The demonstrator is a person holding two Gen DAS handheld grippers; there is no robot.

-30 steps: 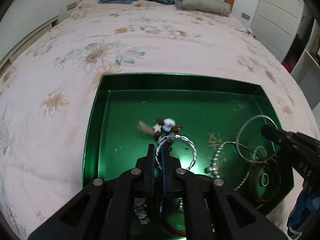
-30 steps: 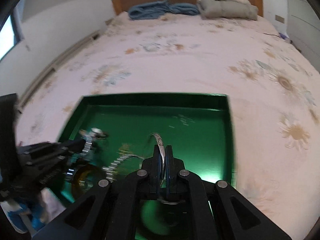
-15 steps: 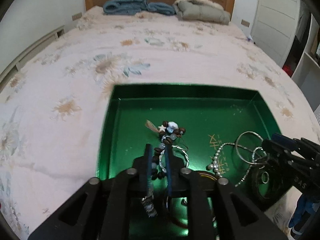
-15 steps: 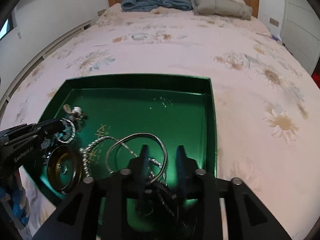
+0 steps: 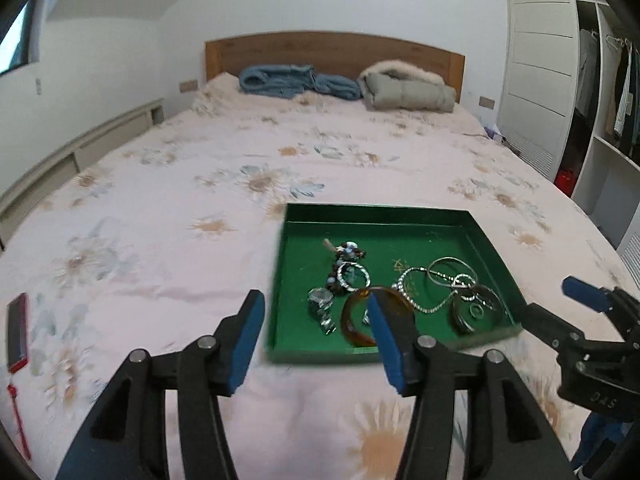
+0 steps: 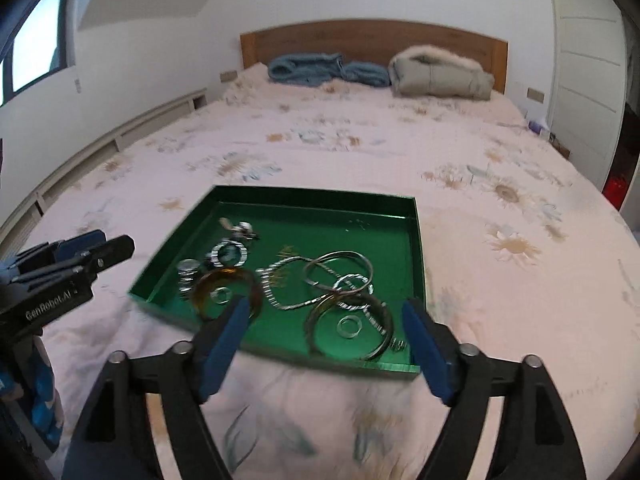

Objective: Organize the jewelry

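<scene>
Left tool [image 5: 316,330] and right tool [image 6: 326,330] both empty, jaws opening wide, poised above the bed [image 5: 168,208] just short of the green tray [image 5: 376,212]. Jewelry piled inside: amber bangle [image 5: 352,322], silver rings [image 6: 340,266], chain [image 6: 288,300]. Best to pick one untangled piece, then close gently.

A home bedroom: a wide bed [image 5: 248,184] in a flowered sheet, wooden headboard [image 5: 332,50], folded blankets [image 5: 296,82], and a white wardrobe [image 5: 536,92].
</scene>
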